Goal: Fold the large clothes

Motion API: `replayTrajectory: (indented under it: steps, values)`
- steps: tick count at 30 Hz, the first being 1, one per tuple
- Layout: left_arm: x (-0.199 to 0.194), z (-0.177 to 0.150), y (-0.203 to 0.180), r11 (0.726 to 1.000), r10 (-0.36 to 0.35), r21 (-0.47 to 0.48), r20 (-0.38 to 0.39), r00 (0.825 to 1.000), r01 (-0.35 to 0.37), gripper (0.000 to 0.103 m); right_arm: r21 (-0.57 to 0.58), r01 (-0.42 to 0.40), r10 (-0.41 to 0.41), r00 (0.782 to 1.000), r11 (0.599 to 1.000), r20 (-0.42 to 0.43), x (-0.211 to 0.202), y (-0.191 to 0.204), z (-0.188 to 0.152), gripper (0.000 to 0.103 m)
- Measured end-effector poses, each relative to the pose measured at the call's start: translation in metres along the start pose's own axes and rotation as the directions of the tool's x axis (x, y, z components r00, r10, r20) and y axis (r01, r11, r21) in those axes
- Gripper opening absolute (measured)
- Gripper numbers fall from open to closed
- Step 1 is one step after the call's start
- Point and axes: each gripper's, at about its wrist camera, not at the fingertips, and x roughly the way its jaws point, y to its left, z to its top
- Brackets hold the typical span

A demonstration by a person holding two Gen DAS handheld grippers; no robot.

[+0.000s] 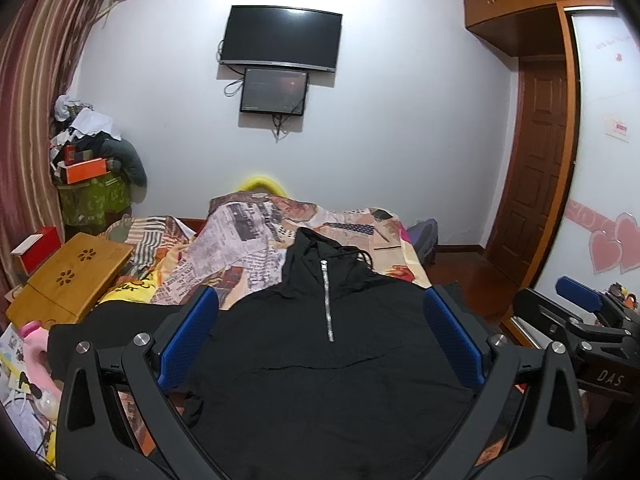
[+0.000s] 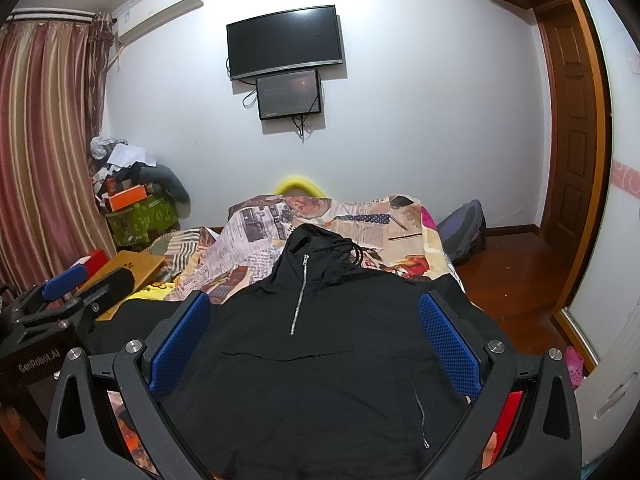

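A black hooded pullover [image 1: 320, 360] with a short silver zip lies spread flat on the bed, hood at the far end. It also shows in the right wrist view [image 2: 320, 360]. My left gripper [image 1: 320, 328] is open above the garment's near part, blue pads wide apart, holding nothing. My right gripper [image 2: 316, 332] is open the same way over the garment, empty. The right gripper shows at the right edge of the left wrist view [image 1: 580, 312]. The left gripper shows at the left edge of the right wrist view [image 2: 68, 292].
A newspaper-print bedspread [image 1: 248, 236] covers the bed. A wooden lap desk [image 1: 68, 280] and clutter lie at the left. A backpack [image 2: 464, 228] sits on the wooden floor at the right. Two screens [image 1: 280, 40] hang on the far wall. A door [image 1: 536, 168] stands at the right.
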Motion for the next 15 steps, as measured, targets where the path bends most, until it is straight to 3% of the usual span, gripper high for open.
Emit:
replayTrajectory:
  steps: [5,10,12,15]
  values:
    - [0.009,0.006,0.028,0.996,0.075,-0.038,0.007,0.997,-0.074,0.103,-0.01,0.009,-0.009,1.0,1.0,-0.017,0.009,0.001,0.002,0.103]
    - [0.022,0.008,0.082,0.975,0.195,-0.112,-0.003,0.981,-0.194,0.103,-0.027,0.028,-0.029,0.999,0.999,-0.037,0.021,0.002,0.003,0.103]
    - [0.028,0.007,0.107,0.956,0.256,-0.141,-0.021,0.966,-0.256,0.103,-0.032,0.038,-0.04,0.998,0.999,-0.052,0.03,0.003,0.004,0.103]
    - [0.038,-0.003,0.152,0.901,0.373,-0.209,-0.076,0.925,-0.38,0.103,-0.032,0.059,-0.061,0.996,0.998,-0.064,0.043,0.002,0.004,0.103]
